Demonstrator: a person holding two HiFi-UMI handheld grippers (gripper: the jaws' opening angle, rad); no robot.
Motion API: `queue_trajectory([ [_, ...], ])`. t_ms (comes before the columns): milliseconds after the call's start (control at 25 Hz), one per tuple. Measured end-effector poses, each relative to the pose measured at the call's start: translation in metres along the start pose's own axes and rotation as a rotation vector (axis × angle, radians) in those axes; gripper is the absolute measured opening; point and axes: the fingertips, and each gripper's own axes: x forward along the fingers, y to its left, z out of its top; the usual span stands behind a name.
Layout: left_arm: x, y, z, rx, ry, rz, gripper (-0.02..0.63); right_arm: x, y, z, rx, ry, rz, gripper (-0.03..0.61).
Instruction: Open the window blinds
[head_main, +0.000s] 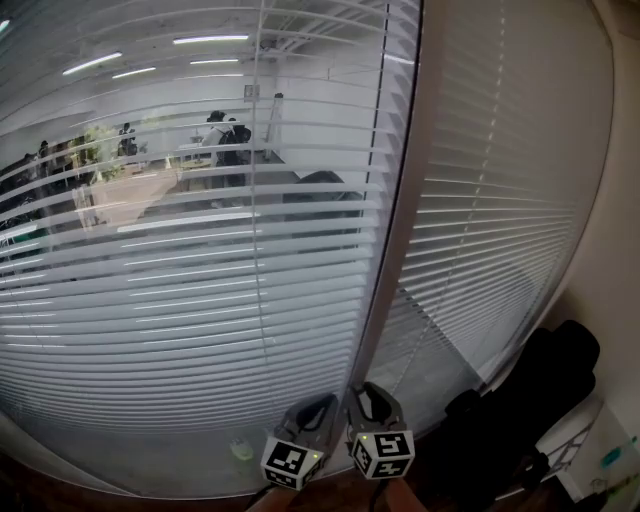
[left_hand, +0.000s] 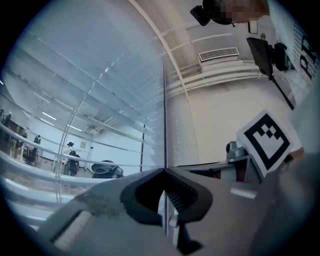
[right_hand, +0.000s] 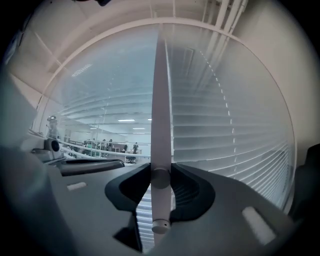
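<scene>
- 1 of 2 done: the left blind (head_main: 180, 300) was tilted open; the right blind (head_main: 500, 230) was closed.
- The wand (right_hand: 161, 100) was clamped in the right gripper (right_hand: 161, 172); the left gripper (left_hand: 164, 172) was pinched together, apparently empty.

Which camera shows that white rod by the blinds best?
The right gripper view. The white rod runs down the middle of the picture, close up, clamped near its end in the right tool. In the head view it is hard to separate from the pale window frame; the left gripper view does not clearly show it.
</scene>
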Motion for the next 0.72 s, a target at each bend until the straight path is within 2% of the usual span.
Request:
queue_trajectory([
  [240, -0.0005, 0.0006, 0.0041, -0.004, -0.001, 0.002, -0.006, 0.0005, -0.0003, -0.0007, 0.018, -0.003, -0.001, 0.135],
  [720, 0.0001, -0.0012, -0.0042, 0.009, -0.002, -0.012, -0.006, 0.0001, 0.0007, -0.0025, -0.026, -0.013, -0.008, 0.133],
])
